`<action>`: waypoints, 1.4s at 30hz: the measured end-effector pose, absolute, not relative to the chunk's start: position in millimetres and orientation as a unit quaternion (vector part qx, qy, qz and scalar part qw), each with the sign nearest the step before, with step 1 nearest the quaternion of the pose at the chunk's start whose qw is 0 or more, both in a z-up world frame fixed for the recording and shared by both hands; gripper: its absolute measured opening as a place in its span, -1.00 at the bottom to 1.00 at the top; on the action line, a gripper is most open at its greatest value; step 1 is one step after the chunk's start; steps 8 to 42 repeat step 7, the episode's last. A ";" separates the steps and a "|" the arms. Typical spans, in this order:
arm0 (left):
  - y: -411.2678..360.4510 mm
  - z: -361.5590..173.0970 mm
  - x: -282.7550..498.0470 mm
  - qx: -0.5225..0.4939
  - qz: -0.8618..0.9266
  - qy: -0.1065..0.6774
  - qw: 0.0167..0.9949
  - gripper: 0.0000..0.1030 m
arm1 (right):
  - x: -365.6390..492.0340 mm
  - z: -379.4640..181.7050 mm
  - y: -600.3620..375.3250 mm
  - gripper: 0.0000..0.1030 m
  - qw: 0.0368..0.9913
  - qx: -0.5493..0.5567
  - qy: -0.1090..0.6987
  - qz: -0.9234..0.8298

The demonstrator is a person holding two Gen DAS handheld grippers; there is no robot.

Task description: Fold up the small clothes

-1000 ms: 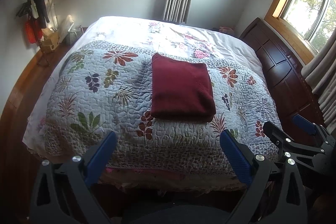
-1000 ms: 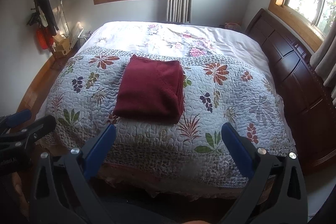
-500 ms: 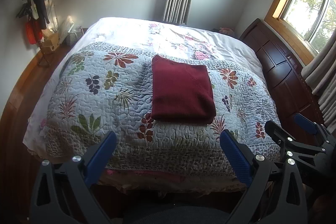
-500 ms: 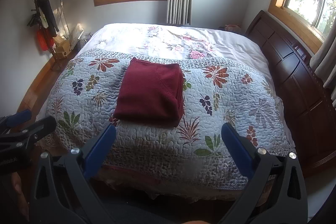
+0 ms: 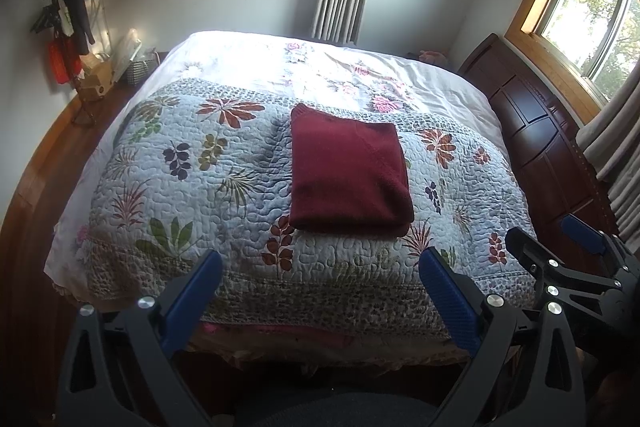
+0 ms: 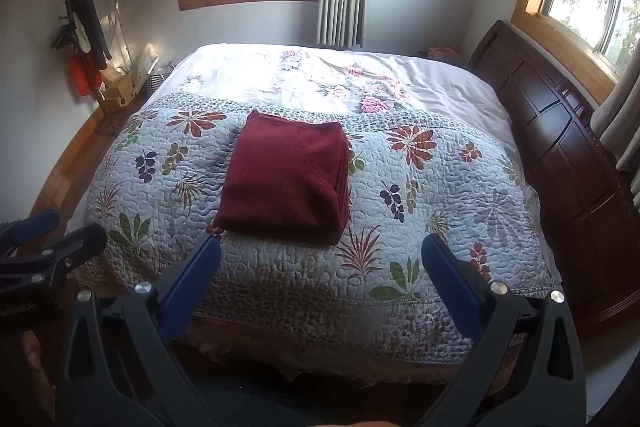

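On the floral quilt (image 5: 192,187), a neatly folded maroon garment (image 5: 348,175); both grippers' fingers (image 5: 192,291) spread, empty.

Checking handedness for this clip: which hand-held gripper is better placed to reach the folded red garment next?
Slightly the right hand-held gripper: the red garment lies just past its left finger. From the left hand-held gripper it sits centred but farther up the quilt. Both are open, empty, off the bed.

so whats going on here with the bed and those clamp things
A person holds a two-finger gripper in each hand at the foot of the bed. The left gripper and right gripper are both open and empty, held back from the quilt. A dark red garment lies folded into a neat rectangle on the quilt, untouched. The fold looks done.
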State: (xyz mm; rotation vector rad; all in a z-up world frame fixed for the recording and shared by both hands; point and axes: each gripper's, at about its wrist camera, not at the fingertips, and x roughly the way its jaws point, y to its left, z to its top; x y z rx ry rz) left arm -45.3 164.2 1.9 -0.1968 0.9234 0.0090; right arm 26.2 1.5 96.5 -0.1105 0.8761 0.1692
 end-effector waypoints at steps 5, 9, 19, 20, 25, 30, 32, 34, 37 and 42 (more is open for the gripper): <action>165.8 0.7 -43.9 -0.094 0.003 0.445 0.891 0.92 | 27.8 94.5 2.9 0.94 0.900 -0.055 0.425 0.082; 165.8 0.6 -43.7 -0.094 0.003 0.445 0.890 0.92 | 28.1 94.4 2.7 0.94 0.900 -0.054 0.425 0.081; 165.8 0.6 -43.7 -0.094 0.003 0.445 0.890 0.92 | 28.1 94.4 2.7 0.94 0.900 -0.054 0.425 0.081; 165.8 0.6 -43.7 -0.094 0.003 0.445 0.890 0.92 | 28.1 94.4 2.7 0.94 0.900 -0.054 0.425 0.081; 165.8 0.6 -43.7 -0.094 0.003 0.445 0.890 0.92 | 28.1 94.4 2.7 0.94 0.900 -0.054 0.425 0.081; 165.8 0.6 -43.7 -0.094 0.003 0.445 0.890 0.92 | 28.1 94.4 2.7 0.94 0.900 -0.054 0.425 0.081; 165.8 0.6 -43.7 -0.094 0.003 0.445 0.890 0.92 | 28.1 94.4 2.7 0.94 0.900 -0.054 0.425 0.081; 165.8 0.6 -43.7 -0.094 0.003 0.445 0.890 0.92 | 28.1 94.4 2.7 0.94 0.900 -0.054 0.425 0.081; 165.8 0.6 -43.7 -0.094 0.003 0.445 0.890 0.92 | 28.1 94.4 2.7 0.94 0.900 -0.054 0.425 0.081; 165.8 0.6 -43.7 -0.094 0.003 0.445 0.890 0.92 | 28.1 94.4 2.7 0.94 0.900 -0.054 0.425 0.081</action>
